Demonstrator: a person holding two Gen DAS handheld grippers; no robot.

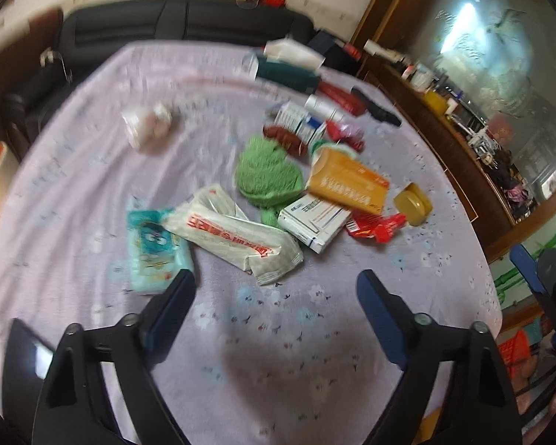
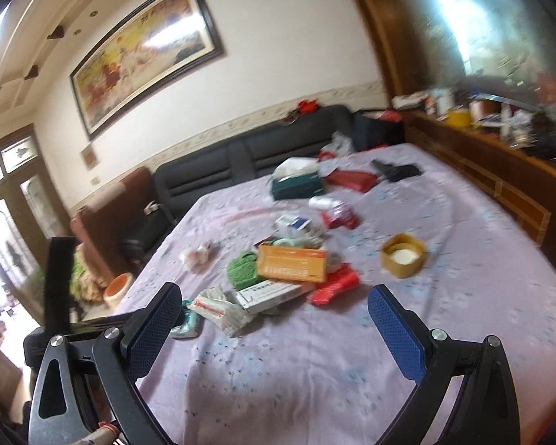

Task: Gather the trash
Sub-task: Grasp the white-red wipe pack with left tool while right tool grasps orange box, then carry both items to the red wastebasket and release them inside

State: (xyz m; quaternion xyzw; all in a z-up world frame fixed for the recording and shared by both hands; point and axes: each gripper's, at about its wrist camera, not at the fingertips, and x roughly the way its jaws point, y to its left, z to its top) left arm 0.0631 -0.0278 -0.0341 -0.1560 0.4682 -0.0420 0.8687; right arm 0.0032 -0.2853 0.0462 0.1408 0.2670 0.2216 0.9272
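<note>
Both wrist cams angled down, near same cluttered table [image 1: 92,170].

On the lilac floral-cloth surface [image 1: 92,193] lie one orange cardboard box [image 1: 346,183], one white cardboard box with blue print [image 1: 311,222], one green knitted cloth [image 1: 267,174], one white plastic wrapper with red lettering [image 1: 233,237], one teal tissue packet [image 1: 155,248], one amber hexagonal jar [image 1: 413,202], one crumpled red wrapper [image 1: 374,227], one dark green tissue box [image 1: 289,74] and one crumpled white wad [image 1: 146,126].

Each tool [image 1: 276,285] has black arms, silver screws and blue textured pads [image 2: 398,330].
</note>
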